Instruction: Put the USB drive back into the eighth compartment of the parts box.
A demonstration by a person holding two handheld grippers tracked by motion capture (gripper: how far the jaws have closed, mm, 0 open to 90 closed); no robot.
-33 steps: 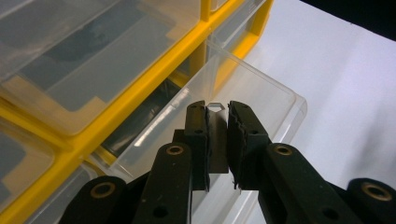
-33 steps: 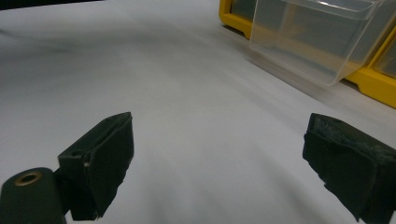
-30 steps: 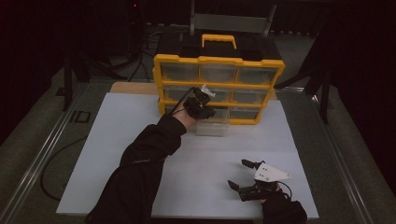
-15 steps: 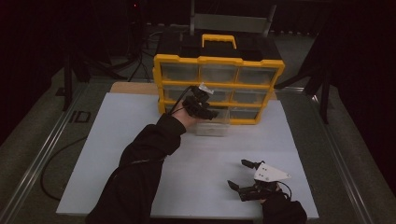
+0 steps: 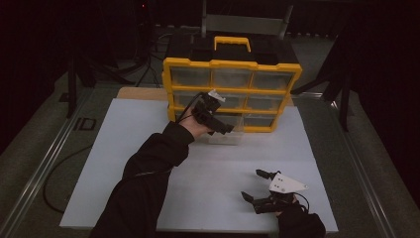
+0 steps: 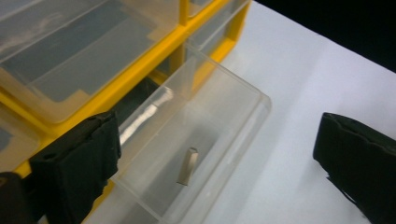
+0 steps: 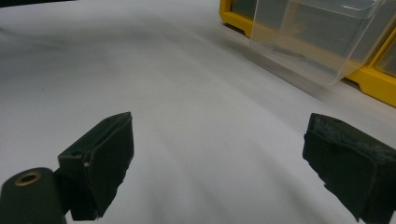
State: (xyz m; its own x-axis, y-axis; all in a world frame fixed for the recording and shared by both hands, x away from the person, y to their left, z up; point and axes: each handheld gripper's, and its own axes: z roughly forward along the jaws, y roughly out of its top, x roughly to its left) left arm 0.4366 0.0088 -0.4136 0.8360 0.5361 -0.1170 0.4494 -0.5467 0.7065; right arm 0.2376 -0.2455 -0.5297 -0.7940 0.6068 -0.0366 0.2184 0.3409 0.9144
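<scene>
Left gripper (image 6: 205, 154), jaws wide and empty, hovers over the pulled-out clear drawer (image 6: 205, 116) of the yellow organizer (image 5: 233, 94) at frame centre, small metal piece (image 6: 188, 165) between the jaws, long axis roughly up-frame; right gripper (image 5: 261, 187) open, lower right; no readable labels.

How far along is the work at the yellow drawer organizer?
Done: a clear drawer stands pulled out of the bottom row of the yellow organizer, with a small metal piece inside. In hand: the left gripper hovers open over it. Left: closing the drawer; the right gripper rests open on the table.
</scene>
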